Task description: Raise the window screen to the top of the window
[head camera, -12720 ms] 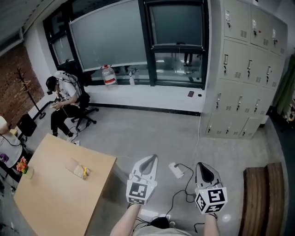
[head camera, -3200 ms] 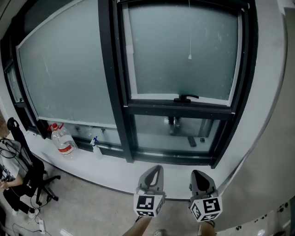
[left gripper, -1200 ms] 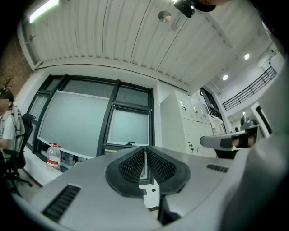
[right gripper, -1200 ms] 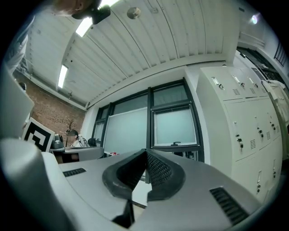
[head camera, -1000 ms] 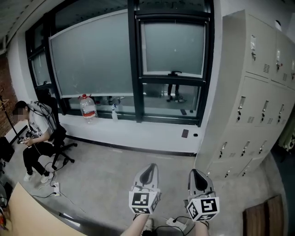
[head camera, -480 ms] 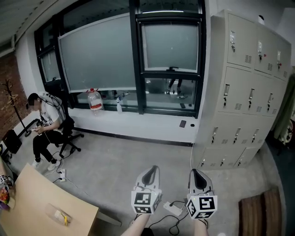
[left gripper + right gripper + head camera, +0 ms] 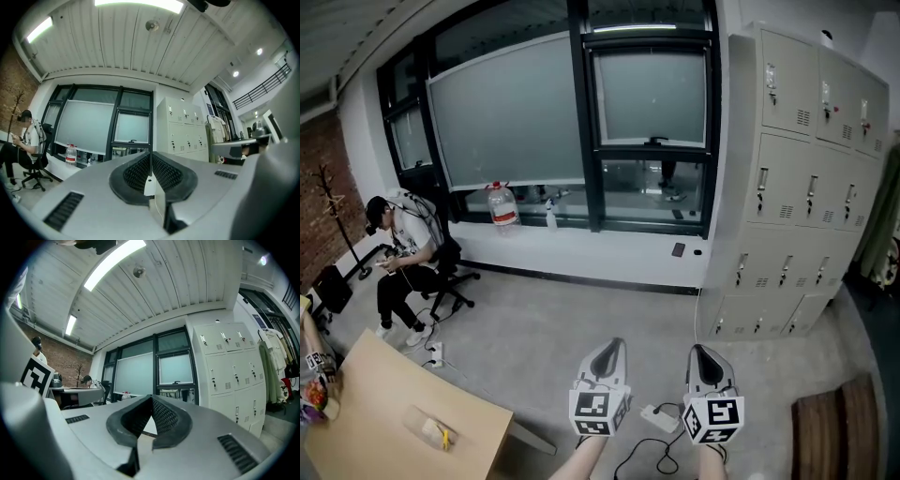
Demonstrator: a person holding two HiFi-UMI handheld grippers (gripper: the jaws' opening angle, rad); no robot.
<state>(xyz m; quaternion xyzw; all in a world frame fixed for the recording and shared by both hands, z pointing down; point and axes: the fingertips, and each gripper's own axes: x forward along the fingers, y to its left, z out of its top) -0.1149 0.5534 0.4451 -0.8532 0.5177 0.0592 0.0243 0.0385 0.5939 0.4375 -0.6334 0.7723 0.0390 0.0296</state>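
Note:
The window screen is a frosted grey panel in the narrow right-hand window, far across the room. Its lower edge sits at the bar with the small black handle, and clear glass shows below. My left gripper and right gripper hang side by side low in the head view, several steps from the window. Both are shut with nothing between the jaws. The left gripper view shows its jaws pressed together, with the window small behind them. The right gripper looks the same, with the window beyond.
Grey lockers line the right wall. A person sits on an office chair at the left. A water bottle and spray bottle stand on the sill. A wooden table, a power strip with cables and a bench lie near me.
About three seconds ago the window filled the view. Now I stand well back from it, and the table has come into sight. Both grippers stay shut, side by side.

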